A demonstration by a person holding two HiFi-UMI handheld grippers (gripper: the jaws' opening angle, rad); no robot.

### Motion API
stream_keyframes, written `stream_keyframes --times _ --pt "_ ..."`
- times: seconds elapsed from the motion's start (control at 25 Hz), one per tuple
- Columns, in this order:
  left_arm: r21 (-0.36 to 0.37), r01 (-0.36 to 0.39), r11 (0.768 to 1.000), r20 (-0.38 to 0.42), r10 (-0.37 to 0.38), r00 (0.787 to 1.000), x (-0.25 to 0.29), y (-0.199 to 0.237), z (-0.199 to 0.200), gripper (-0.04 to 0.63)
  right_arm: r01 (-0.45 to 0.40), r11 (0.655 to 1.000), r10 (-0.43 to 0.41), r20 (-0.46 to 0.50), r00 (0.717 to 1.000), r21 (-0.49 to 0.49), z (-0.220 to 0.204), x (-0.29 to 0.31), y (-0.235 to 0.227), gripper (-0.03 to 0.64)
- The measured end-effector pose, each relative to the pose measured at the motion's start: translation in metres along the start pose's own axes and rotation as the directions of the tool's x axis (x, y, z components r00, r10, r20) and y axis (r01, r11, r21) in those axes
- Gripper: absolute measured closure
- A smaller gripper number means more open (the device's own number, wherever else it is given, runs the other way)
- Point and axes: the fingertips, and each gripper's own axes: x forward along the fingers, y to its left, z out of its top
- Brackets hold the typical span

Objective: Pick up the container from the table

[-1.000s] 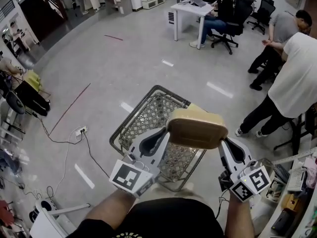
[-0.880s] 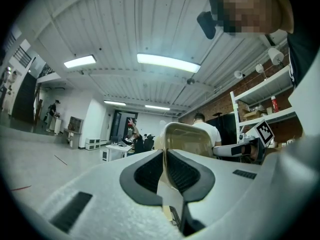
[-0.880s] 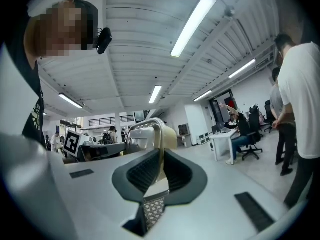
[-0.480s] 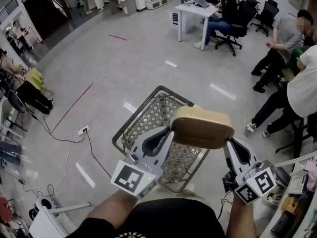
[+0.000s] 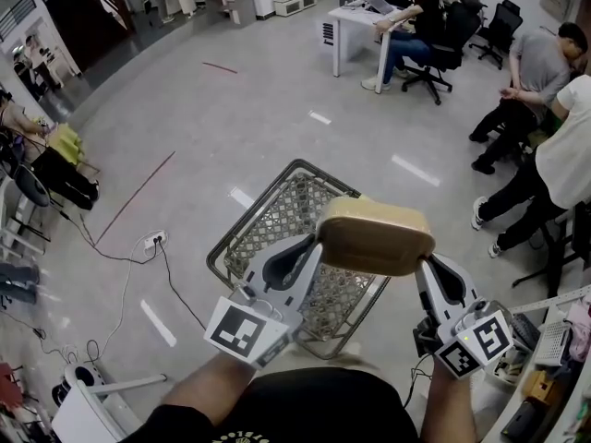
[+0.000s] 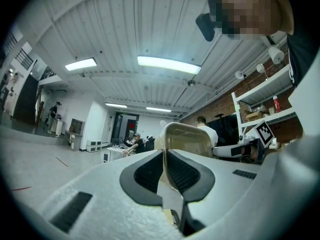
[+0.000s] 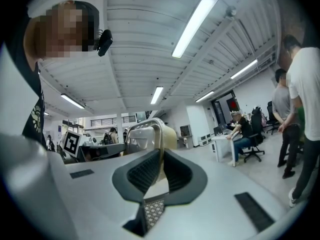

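Shiny grey floor (image 5: pixel 222 109) lies far below. Up in the air, over a wire basket (image 5: pixel 277 212), is the tan container (image 5: pixel 374 238). The left gripper (image 5: pixel 316 245) and right gripper (image 5: pixel 420 264) each pinch one end of its rim, so it sits flat and will not tip

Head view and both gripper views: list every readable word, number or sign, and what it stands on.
No words or numbers are readable.
Shirt print: yellow lettering, too blurred to read.
Left gripper and right gripper: square black-and-white code markers only, no letters.
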Motion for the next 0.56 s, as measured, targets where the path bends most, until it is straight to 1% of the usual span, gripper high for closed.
stream_keyframes --times 0.08,0.24,0.56 --pt "-0.003 -0.002 1.0 0.009 0.002 1.0 0.006 -0.002 0.004 0.566 -0.007 1.0 0.007 0.001 1.0 0.002 0.004 0.001 -0.005 0.586" --pt "0.009 -0.026 1.0 -0.011 0.027 1.0 0.017 -0.004 0.004 0.566 -0.021 1.0 0.021 0.003 1.0 0.007 0.01 0.0 -0.016 0.586" --pt "0.008 -0.028 1.0 0.018 0.028 0.999 0.029 -0.01 0.008 0.566 -0.04 0.999 0.04 0.013 0.999 0.001 0.017 0.0 -0.03 0.586"
